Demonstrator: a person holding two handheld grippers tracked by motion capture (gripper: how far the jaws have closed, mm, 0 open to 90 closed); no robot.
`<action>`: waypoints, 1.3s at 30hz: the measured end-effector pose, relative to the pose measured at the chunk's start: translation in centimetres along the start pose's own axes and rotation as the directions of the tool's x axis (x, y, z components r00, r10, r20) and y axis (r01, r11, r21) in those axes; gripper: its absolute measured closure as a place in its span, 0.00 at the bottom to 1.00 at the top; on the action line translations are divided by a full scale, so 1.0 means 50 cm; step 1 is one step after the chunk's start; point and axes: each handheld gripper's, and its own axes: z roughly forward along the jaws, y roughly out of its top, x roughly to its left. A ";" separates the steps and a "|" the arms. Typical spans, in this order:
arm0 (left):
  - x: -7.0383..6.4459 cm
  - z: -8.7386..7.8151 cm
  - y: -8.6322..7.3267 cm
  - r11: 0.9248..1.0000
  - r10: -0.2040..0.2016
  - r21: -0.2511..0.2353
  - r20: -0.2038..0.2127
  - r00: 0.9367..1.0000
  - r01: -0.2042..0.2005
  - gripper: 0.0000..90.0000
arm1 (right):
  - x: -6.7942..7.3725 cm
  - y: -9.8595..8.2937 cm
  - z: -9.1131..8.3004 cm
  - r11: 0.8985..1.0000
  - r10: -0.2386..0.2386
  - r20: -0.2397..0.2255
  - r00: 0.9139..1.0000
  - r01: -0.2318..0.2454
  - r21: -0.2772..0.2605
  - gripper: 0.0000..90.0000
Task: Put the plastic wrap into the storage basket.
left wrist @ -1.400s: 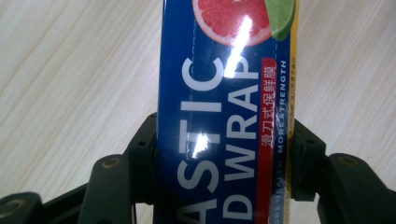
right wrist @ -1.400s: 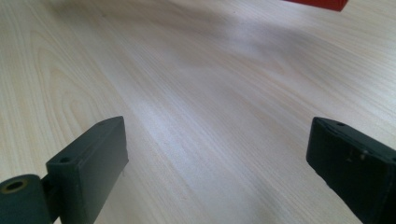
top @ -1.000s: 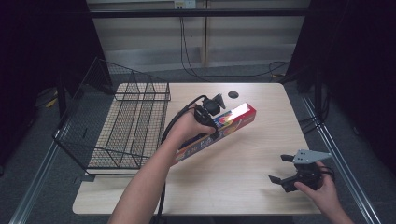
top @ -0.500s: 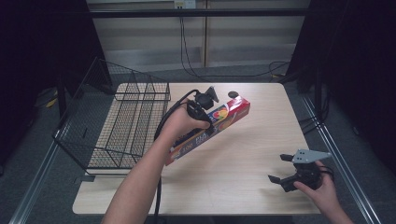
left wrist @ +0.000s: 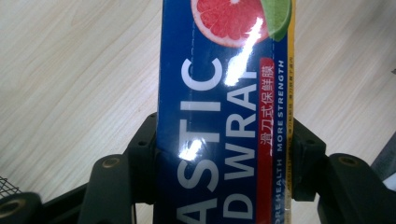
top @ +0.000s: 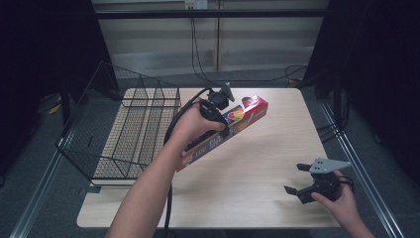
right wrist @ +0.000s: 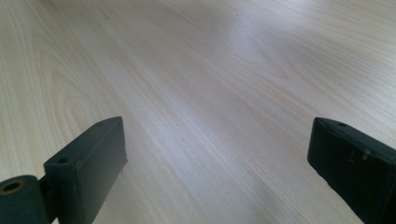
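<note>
A long blue and red plastic wrap box (top: 233, 126) is lifted above the middle of the table, slanting from near left to far right. My left gripper (top: 224, 121) is shut on it around its middle. In the left gripper view the box (left wrist: 224, 116) runs up between the two black jaws, which press on its sides. My right gripper (top: 297, 181) rests low at the table's near right corner, held by a hand, its jaws wide apart. In the right gripper view the right gripper (right wrist: 215, 163) stands open over bare wood.
A black wire basket (top: 129, 131) stands on the left part of the wooden table (top: 267, 168), its far end raised. A black cable (top: 171, 134) trails from the left gripper along the forearm. Dark curtains flank the table.
The left gripper has carried the box leftward and a little toward the basket. The right gripper has stayed still and open.
</note>
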 end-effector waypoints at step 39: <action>0.021 -0.108 -0.014 0.998 -0.070 -0.010 -0.057 0.996 0.070 0.47 | 0.001 0.001 0.002 1.000 0.000 -0.010 1.000 0.000 0.008 0.05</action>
